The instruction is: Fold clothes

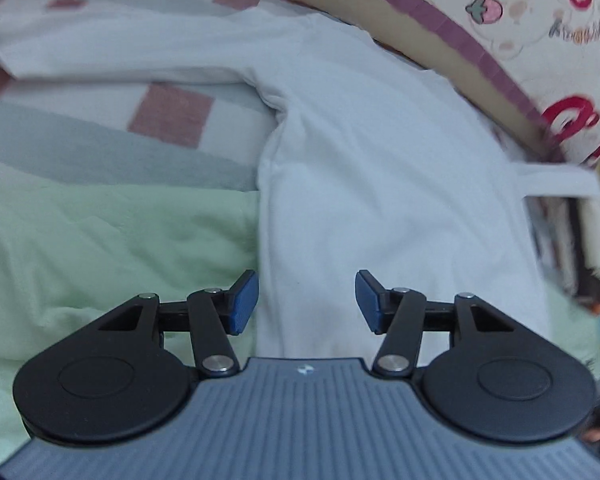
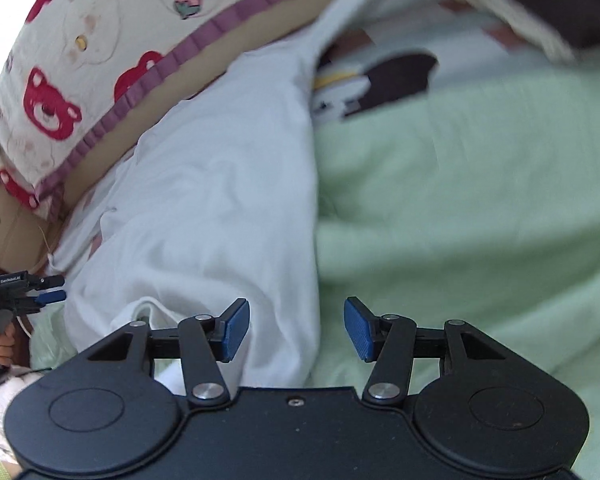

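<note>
Both grippers hover low, fingers wide, holding nothing: left gripper (image 1: 306, 302) over the white shirt (image 1: 380, 200), right gripper (image 2: 296, 330) at its edge. Shirt lies on a green bed (image 2: 460, 200), perhaps touching the bear-print pillow (image 2: 80, 60).

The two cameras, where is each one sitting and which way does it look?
Left wrist: sits on the open left tool, looking forward over the white long-sleeved cotton garment on the pale green quilted bedspread.
Right wrist: sits on the open right tool, facing the garment's edge; a hand shows far left.
Shared: garment, bedspread, cream bear-print pillow.
</note>
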`<state>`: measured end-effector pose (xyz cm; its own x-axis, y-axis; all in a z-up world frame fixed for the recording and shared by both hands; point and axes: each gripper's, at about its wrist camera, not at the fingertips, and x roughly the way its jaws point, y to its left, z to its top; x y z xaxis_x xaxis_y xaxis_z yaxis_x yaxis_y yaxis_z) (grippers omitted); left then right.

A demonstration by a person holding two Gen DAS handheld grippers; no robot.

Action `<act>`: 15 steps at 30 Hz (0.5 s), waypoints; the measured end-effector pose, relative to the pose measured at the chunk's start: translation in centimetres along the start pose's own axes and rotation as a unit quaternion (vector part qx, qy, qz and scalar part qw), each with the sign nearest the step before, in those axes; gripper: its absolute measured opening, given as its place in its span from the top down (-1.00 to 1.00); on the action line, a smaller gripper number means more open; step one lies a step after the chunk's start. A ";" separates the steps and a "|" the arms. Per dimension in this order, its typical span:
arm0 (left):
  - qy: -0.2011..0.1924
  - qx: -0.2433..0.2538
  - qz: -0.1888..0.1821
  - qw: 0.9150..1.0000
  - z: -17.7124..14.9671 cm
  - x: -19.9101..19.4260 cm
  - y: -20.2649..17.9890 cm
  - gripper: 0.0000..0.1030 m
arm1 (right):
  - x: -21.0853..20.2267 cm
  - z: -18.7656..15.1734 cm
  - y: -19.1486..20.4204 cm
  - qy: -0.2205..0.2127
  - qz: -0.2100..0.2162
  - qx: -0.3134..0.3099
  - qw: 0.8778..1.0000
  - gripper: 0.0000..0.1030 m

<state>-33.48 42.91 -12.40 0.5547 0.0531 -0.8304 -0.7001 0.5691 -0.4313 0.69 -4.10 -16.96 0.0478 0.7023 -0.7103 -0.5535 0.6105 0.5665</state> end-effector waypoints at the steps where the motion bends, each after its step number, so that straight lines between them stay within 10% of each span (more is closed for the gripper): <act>1: 0.003 -0.004 -0.007 1.000 0.0 0.4 0.3 -0.02 | 0.3 -0.6 -0.5 -0.004 0.009 0.012 1.000 -0.13; 5: 0.051 0.007 -0.031 0.998 -0.2 2.1 -0.2 -0.21 | 0.2 -0.4 -0.2 -0.036 0.053 0.001 0.998 -0.01; 7: 0.057 0.022 -0.035 0.998 -0.3 2.3 -0.8 -0.24 | 0.0 -0.1 0.2 -0.054 0.075 -0.010 0.996 0.64; 8: 0.056 0.029 -0.039 0.997 -0.4 2.2 -1.1 -0.14 | 0.0 0.0 0.4 -0.063 0.086 -0.015 0.994 0.79; 9: 0.055 0.035 -0.045 0.997 -0.5 2.0 -1.2 0.56 | -0.1 0.2 0.6 -0.071 0.096 -0.020 0.993 0.80; 10: 0.053 0.038 -0.051 0.997 -0.4 1.7 -1.2 0.86 | -0.2 0.3 0.8 -0.080 0.107 -0.026 0.991 0.82; 15: 0.006 0.077 -0.049 0.996 0.1 -2.5 -2.6 0.84 | -2.4 1.5 0.9 -0.091 0.140 -0.034 0.985 0.83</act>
<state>-33.06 41.37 -9.17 0.6107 -0.0184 -0.7917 -0.5646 0.6909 -0.4515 1.34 -4.63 -14.12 0.0307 0.8978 -0.4393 -0.6205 0.3617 0.6959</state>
